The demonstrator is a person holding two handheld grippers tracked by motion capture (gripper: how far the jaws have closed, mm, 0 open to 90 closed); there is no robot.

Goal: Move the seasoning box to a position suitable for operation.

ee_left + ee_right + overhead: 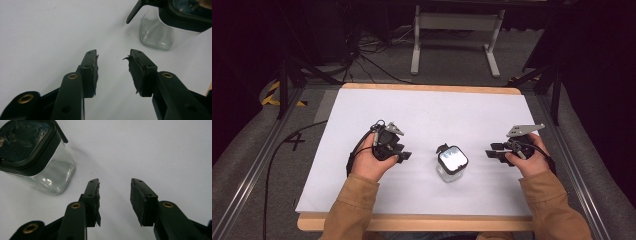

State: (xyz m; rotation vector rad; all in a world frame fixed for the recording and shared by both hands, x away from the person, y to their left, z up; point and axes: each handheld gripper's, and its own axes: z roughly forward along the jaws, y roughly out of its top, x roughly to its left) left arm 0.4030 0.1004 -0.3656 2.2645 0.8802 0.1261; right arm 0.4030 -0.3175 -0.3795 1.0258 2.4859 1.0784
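Clear glass, square-sided, with a black-rimmed lid and a small black latch tab: a jar [452, 164] stands upright on a white table [422, 110], near the front edge and between a person's two hands. The left gripper [404, 156] lies at the jar's nine o'clock, just beside it, jaws spread apart and holding nothing. The right gripper [492, 153] lies at the jar's three o'clock, also spread and empty, and looks slightly farther off. In the left gripper view the jar [170, 27] sits at one o'clock beyond the jaws; in the right gripper view the jar [37, 157] sits at ten o'clock. Both grippers point inward toward it. The left appears the nearer for a first grasp.
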